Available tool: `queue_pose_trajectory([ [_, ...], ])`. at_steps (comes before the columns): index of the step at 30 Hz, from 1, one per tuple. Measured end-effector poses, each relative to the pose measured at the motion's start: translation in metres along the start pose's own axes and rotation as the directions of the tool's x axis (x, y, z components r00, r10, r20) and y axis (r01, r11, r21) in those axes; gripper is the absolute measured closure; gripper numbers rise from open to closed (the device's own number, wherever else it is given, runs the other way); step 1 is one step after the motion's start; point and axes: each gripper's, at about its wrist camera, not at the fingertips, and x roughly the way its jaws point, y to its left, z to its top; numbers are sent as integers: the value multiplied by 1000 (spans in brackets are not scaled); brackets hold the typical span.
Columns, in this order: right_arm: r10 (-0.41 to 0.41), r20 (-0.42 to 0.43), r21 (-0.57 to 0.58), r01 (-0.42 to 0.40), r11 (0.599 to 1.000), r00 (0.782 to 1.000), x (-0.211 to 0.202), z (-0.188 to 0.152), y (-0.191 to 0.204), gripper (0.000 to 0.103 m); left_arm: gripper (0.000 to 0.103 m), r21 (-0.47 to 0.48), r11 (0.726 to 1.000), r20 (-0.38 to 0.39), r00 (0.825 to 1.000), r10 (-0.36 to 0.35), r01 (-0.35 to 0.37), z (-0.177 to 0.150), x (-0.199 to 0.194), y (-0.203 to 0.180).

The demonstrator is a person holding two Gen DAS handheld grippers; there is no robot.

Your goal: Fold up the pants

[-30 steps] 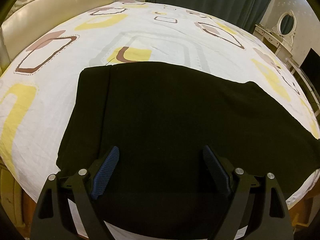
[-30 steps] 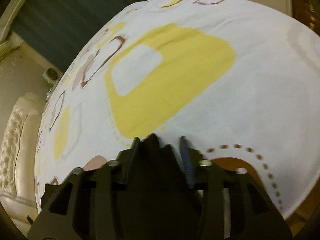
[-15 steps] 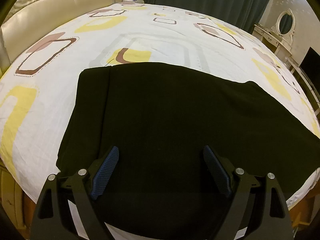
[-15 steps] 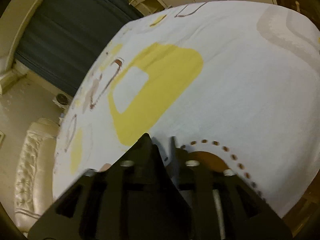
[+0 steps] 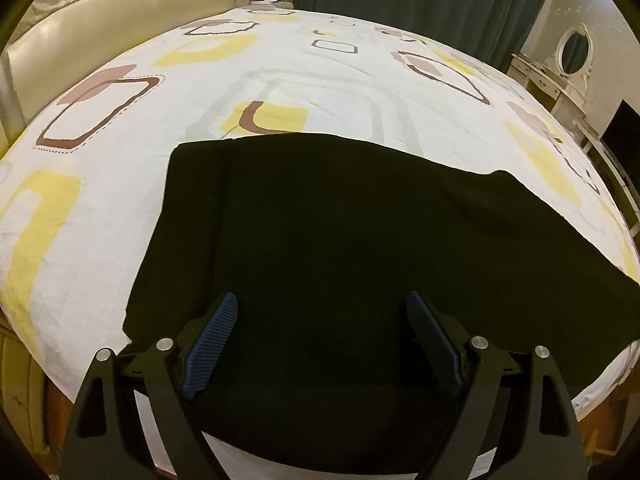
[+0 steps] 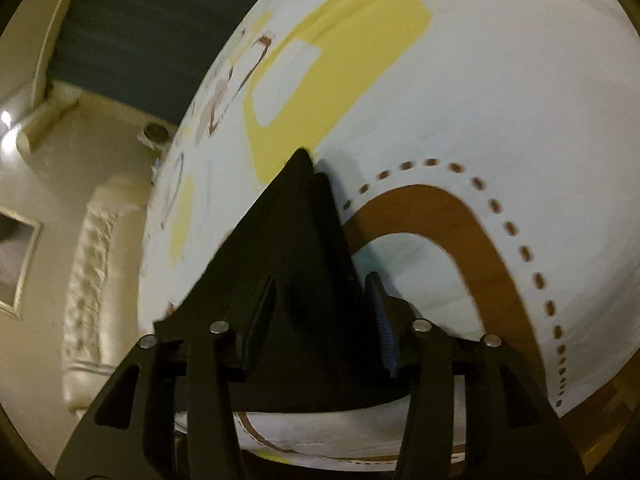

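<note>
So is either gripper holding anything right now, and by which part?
The right gripper pinches the black fabric pants at a raised corner; the left gripper holds nothing.

Both wrist views look down, close, sharing the bedsheet [image 5: 120, 208].

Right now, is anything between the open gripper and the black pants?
No, nothing visible. The left hand-held gripper hangs open right over the black pants, which lie flat on the bed sheet with nothing on top.

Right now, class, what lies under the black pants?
The black pants lie flat on the patterned bedsheet, which shows all round them. The sheet's print directly beneath is covered, so anything else under there cannot be seen.
</note>
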Motion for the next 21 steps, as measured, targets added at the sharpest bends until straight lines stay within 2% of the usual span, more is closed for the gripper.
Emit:
queue_pose_trajectory([
  [3,-76,-38,-96,72,993,996,13,-6,25,85,17,-14,1000,-3,1000,7,-7,2,-3,3],
  [7,-128,17,-93,129,987,992,1,-9,43,87,18,-25,999,-14,999,32,-32,4,-8,7],
  [13,-77,136,-136,96,986,988,-44,-25,88,87,17,-42,997,-19,998,60,-61,5,-23,14],
  [21,47,170,-327,11,945,984,-47,-58,221,87,17,-26,996,-9,996,86,-87,4,-37,14],
])
